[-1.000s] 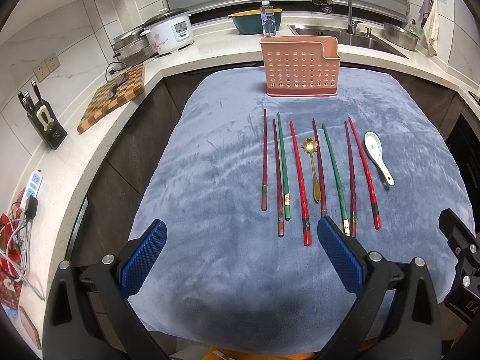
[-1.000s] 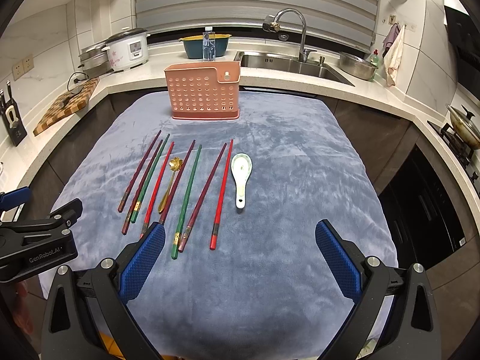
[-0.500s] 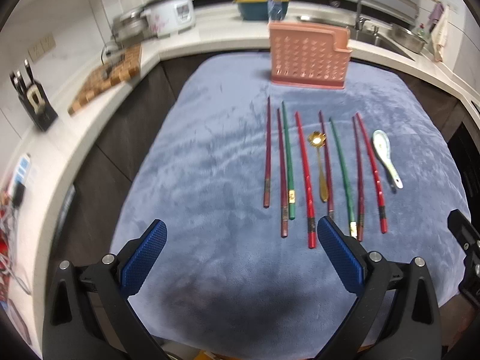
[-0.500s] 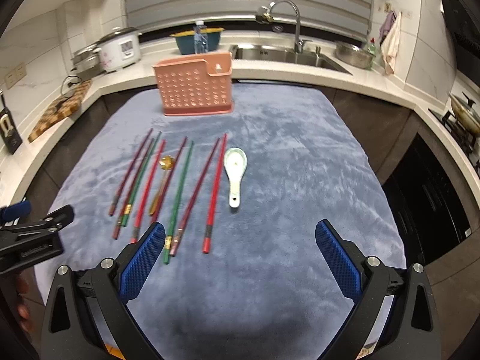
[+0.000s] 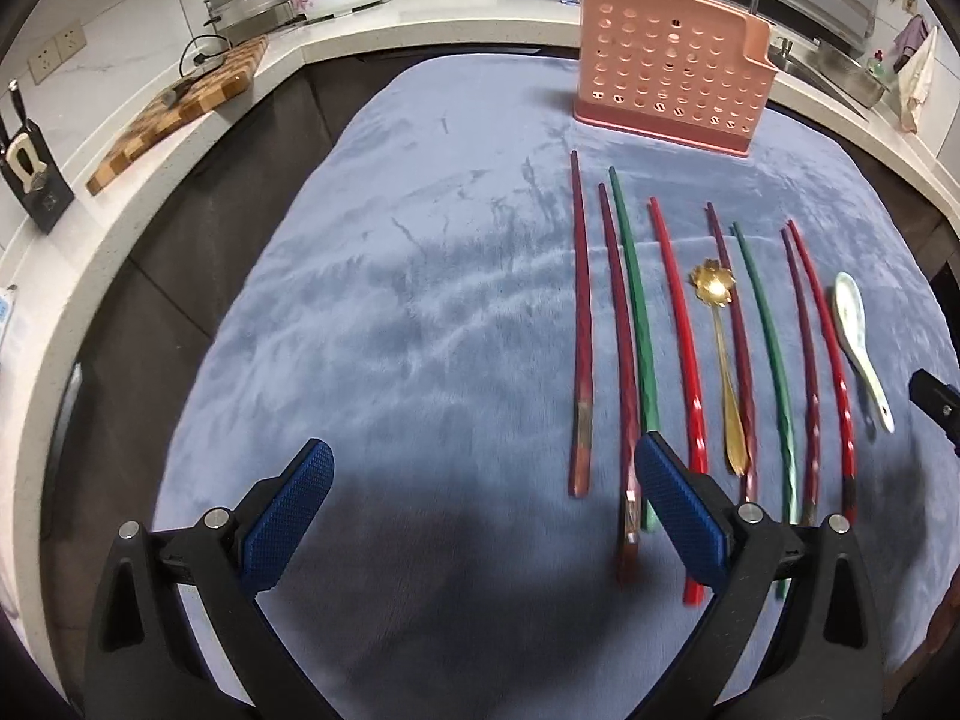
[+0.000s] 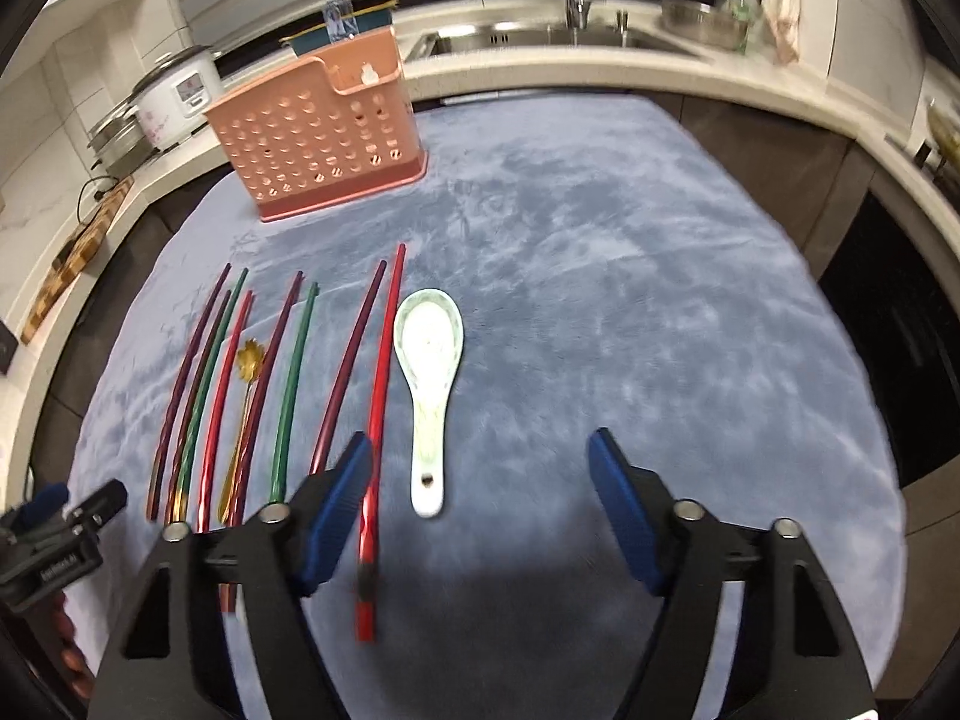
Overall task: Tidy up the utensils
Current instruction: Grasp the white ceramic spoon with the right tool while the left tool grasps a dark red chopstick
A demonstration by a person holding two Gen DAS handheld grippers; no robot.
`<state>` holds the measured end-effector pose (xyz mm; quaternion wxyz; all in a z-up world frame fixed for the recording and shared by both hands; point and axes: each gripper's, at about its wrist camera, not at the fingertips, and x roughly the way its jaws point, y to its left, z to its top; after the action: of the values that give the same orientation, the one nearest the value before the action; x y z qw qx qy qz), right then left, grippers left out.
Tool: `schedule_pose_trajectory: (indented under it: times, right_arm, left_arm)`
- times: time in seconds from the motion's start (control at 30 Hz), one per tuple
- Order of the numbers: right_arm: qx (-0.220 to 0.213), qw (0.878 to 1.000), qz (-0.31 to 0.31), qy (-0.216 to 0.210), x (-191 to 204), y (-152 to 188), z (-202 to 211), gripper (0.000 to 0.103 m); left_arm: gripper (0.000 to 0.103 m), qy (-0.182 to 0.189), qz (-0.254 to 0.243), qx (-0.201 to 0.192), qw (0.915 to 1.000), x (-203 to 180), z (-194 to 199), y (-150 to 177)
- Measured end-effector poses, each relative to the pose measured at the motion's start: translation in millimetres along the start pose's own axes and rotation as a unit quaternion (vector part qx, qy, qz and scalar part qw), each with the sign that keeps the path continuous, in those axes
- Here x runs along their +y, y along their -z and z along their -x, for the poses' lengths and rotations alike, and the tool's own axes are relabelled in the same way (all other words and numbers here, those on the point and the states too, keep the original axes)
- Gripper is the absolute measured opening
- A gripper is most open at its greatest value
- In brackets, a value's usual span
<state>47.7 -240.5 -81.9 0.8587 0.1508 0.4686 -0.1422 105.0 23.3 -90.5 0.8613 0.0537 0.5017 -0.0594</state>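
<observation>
Both tools lower toward the chopsticks (image 5: 672, 324) than before, left tool (image 5: 480, 510) and right tool (image 6: 480, 501) wide open, empty.

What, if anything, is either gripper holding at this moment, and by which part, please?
Nothing is held. The left gripper and the right gripper are both open above the cloth; the chopsticks, gold spoon and white spoon all lie loose.

My grippers' blue pads (image 5: 288, 516) look knurled; below, plush grey cloth (image 5: 420, 312), glossy lacquered chopsticks (image 6: 375, 420), shiny gold metal spoon (image 5: 720, 360), perforated plastic caddy (image 5: 666, 72).
</observation>
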Motion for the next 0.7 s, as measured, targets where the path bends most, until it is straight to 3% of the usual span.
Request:
schedule_pose_trajectory:
  times: [0.27,0.4,0.47,0.53,0.63,0.7]
  right_arm:
    - [0.040,0.999,-0.016,-0.023,5,-6,-44,0.036]
    - [0.038,0.999,-0.010,-0.019,7,-1,-48,0.031]
    - [0.037,0.999,-0.012,-0.022,5,-1,-49,0.025]
    - [0.036,0.999,-0.016,-0.031,3,0,-48,0.021]
    - [0.034,0.998,-0.016,-0.046,3,1,-43,0.014]
    - [0.029,0.998,-0.014,-0.047,5,1,-38,0.013]
  left_arm:
    - [0.071,0.040,0.001,0.027,0.9988,-1,-24,-4]
    - [0.061,0.042,-0.007,0.028,0.9987,-4,-28,-1]
    - [0.053,0.046,-0.010,0.021,0.9987,-4,-27,1]
    - [0.030,0.051,-0.018,0.016,0.9984,-6,-26,2]
    - [0.013,0.063,-0.025,0.016,0.9976,-10,-23,4]
    - [0.010,0.071,-0.026,0.013,0.9971,-11,-20,4]
